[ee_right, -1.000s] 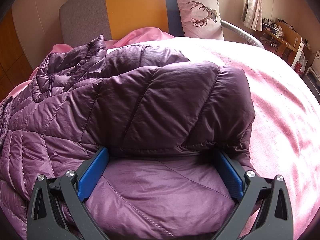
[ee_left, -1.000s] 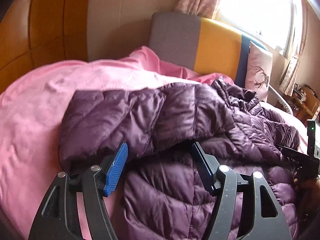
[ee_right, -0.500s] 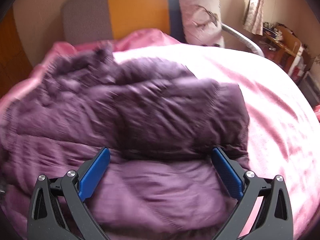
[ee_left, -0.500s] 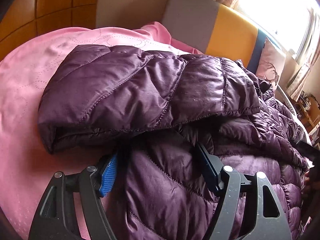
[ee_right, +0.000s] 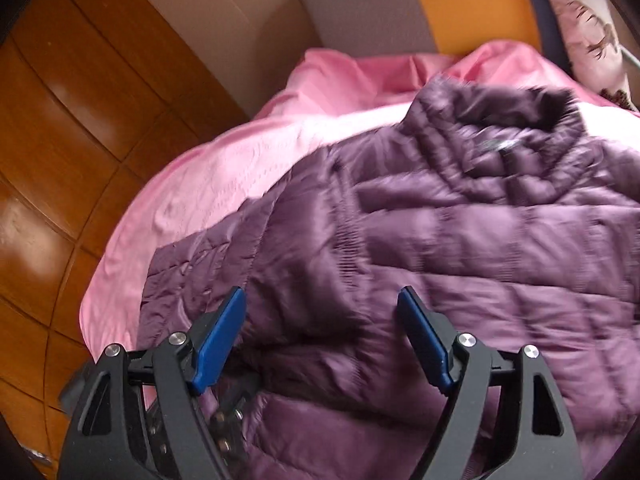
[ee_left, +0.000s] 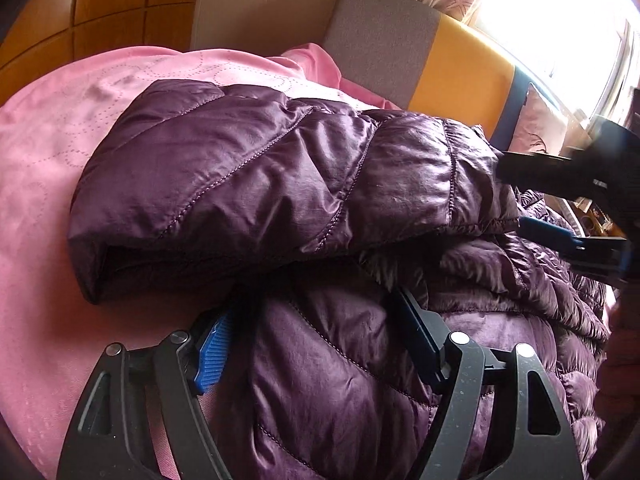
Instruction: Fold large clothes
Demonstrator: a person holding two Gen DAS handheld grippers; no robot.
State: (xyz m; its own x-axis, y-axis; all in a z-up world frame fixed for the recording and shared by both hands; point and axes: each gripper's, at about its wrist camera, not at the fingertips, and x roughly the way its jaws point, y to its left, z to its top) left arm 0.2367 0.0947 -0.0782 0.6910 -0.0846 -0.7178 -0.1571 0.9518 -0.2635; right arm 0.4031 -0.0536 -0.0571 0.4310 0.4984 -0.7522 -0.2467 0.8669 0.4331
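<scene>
Setting: pink bedspread over a bed, purple down jacket spread on it, colour-block headboard and wood panelling behind.
Left tool: my jaws stand apart astride a ridge of jacket fabric; whether they pinch it I cannot tell, since one blue pad is half buried.
Right tool: wide open, hovering over the jacket, holding nothing.
Sleeve: folded across the body, cuff end toward the right tool.
Step, my judgement: side-and-sleeve fold is in place; the lengthwise fold is not yet made.
Next move needs: both tools on the near hem, a firm pinch through thick slippery padding, then an even lift toward the collar.
Hard to read: right wrist view is motion-blurred; hem lies under my tools, out of sight; the jacket's far right side is cut off.
</scene>
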